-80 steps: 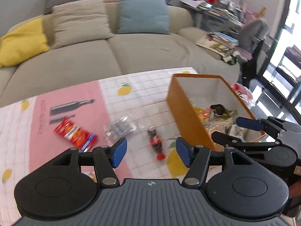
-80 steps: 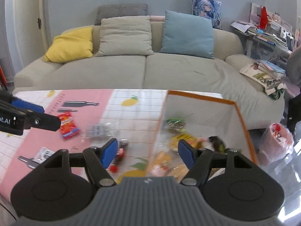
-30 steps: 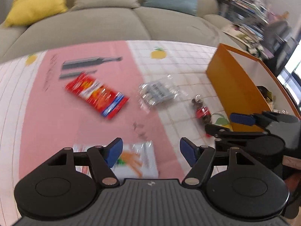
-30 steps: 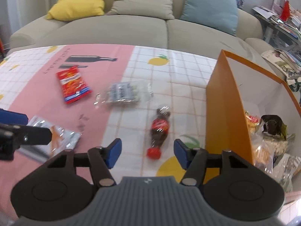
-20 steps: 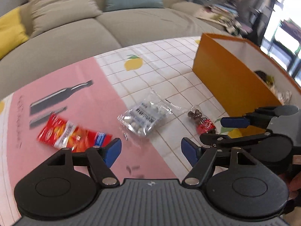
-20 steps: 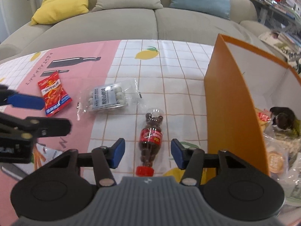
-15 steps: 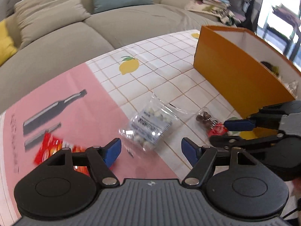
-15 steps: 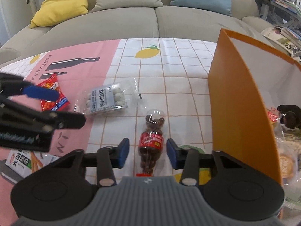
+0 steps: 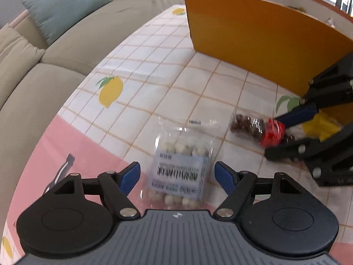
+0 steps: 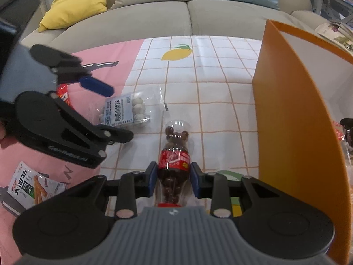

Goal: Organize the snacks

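My right gripper (image 10: 174, 180) is shut on a small cola-shaped bottle of chocolate balls (image 10: 174, 152) that lies on the tablecloth; the bottle (image 9: 253, 127) also shows in the left wrist view. My left gripper (image 9: 177, 174) is open, its fingers either side of a clear bag of white round candies (image 9: 181, 170), which also shows in the right wrist view (image 10: 125, 110). The left gripper (image 10: 106, 112) hangs over that bag. The orange snack box (image 10: 286, 121) stands right of the bottle and holds several snacks.
A white-green snack packet (image 10: 28, 190) lies at the near left. A red snack packet (image 10: 64, 95) is partly hidden behind the left gripper. The sofa (image 10: 154, 15) with cushions stands beyond the table's far edge.
The right gripper has moved forward and closed on the bottle. The left gripper has swung from the near packets toward the candy bag and dropped low over it.
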### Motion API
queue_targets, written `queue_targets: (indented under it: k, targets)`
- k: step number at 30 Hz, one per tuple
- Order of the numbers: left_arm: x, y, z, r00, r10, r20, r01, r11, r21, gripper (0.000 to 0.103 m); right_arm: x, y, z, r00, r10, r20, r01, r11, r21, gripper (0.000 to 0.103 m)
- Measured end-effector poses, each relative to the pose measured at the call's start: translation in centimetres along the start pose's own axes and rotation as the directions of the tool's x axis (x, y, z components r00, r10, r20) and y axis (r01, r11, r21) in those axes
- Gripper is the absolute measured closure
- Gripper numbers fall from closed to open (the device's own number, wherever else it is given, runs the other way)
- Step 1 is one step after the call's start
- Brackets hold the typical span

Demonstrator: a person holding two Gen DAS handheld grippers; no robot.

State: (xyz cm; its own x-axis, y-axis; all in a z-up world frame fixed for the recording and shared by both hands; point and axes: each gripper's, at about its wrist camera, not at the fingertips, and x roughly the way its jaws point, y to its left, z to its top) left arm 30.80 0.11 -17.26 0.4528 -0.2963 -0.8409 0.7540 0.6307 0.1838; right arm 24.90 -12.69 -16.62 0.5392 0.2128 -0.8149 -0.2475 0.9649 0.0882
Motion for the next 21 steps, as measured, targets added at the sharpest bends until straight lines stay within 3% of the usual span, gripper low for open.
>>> queue_targets:
  k: [5, 8, 15, 21]
  targets:
    - [0.8, 1.5, 0.5, 0.997, -0.077, -0.013, 0.076, 0.995, -0.064, 0.009, -0.1, 0.3, 0.2, 1.000, 0.001, 0.022, 0.000, 1.000, -0.025, 0.067]
    - [1.3, 2.5, 0.3, 0.992, -0.124, -0.027, 0.118, 0.979, -0.167, 0.010, 0.0, 0.4, 0.4, 1.000, 0.003, 0.025, -0.002, 1.000, -0.026, 0.067]
    - [0.4, 0.9, -0.3, 0.998, -0.055, -0.026, 0.045, 0.955, -0.293, 0.026, 0.4, 0.3, 0.2, 1.000, 0.002, 0.024, -0.001, 1.000, -0.031, 0.073]
    - [-1.2, -1.7, -1.4, 0.996, 0.030, -0.080, -0.064, 0.884, -0.464, 0.028, 0.0, 1.3, -0.6, 0.999, -0.040, 0.012, 0.041, 0.996, -0.080, 0.073]
